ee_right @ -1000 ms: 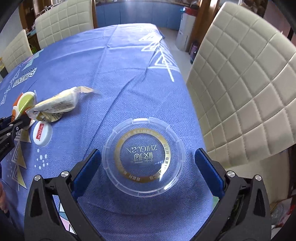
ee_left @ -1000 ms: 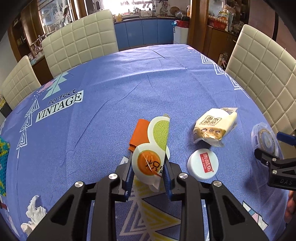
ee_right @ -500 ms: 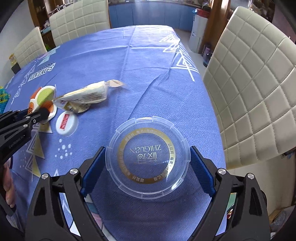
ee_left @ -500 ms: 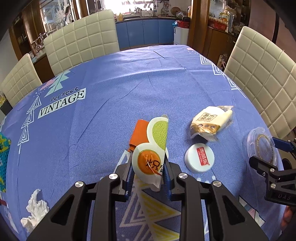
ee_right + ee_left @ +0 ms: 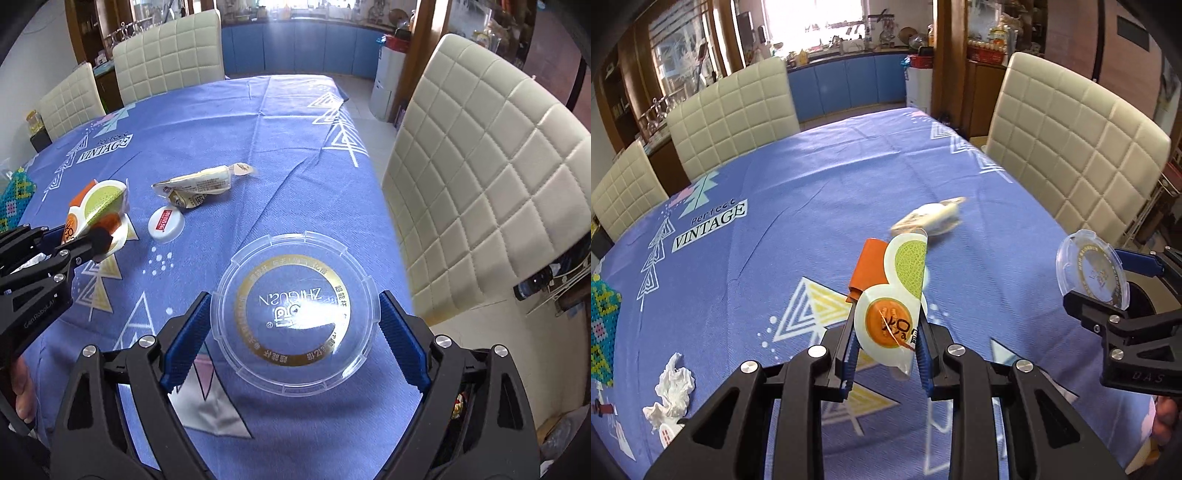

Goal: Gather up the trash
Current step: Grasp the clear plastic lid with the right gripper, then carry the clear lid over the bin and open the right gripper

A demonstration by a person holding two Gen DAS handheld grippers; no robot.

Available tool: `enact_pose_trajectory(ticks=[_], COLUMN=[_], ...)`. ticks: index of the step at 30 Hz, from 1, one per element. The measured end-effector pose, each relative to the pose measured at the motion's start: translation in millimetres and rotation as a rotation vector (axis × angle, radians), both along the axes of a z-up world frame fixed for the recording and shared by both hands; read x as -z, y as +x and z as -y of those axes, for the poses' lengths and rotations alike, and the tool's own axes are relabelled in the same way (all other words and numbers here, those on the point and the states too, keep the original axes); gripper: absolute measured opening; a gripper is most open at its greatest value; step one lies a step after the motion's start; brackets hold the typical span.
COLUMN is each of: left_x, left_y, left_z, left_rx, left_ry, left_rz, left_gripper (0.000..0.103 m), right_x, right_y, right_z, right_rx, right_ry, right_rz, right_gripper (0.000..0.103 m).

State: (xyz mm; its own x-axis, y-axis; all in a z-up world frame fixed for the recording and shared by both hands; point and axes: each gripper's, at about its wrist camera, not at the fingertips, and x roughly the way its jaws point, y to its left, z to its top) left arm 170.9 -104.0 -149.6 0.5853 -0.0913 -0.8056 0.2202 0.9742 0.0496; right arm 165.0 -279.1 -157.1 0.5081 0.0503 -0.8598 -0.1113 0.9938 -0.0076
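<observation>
Watching both hands: each carries 1 piece of trash above the blue tablecloth (image 5: 229,122); nothing is binned yet, and no bin shows in either view
Left gripper (image 5: 884,345): fingers drawn close, pinching the melon-print wrapper (image 5: 890,310) at its lower end; the wrapper stands up centre frame, most of it free above the pads
Right gripper (image 5: 293,325): spread wide yet clamped on the clear plastic lid (image 5: 295,314), 1 blue pad on each side of its rim, lower centre of the right wrist view
Slip risk, lid: I judge this the weaker hold; the pads meet only a thin, smooth, round edge, so a tilt or jolt could pop it out; too hard a squeeze could bow it free
Slip risk, wrapper: it is light and floppy, pinched low; a quick swing could peel it loose
Left on the table: cream snack packet (image 5: 199,182) and white cap (image 5: 166,223), left of centre in the right wrist view; crumpled tissue (image 5: 670,391), lower left of the left wrist view
Collision risk: the 2 grippers ride near each other; a careless crossing could knock either piece down
</observation>
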Motion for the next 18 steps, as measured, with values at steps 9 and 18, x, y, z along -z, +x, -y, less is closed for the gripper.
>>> enact_pose_trajectory(ticks=[9, 18], left_x=[-17.9, -31.0], left_y=[-29.6, -63.5], left_z=[24.5, 56.3], left_rx=[0.052, 0.12], left_ry=[-0.005, -0.003], left_rz=[0.039, 0.066], left_gripper=[0.026, 0.026], right_x=[-19.6, -32.7], right_y=[-41.0, -82.9], right_z=[25.5, 59.1], right_rx=[0.054, 0.128], right_ry=[-0.004, 0.003], right_rz=[0.04, 0.073], right_gripper=[0.088, 0.088])
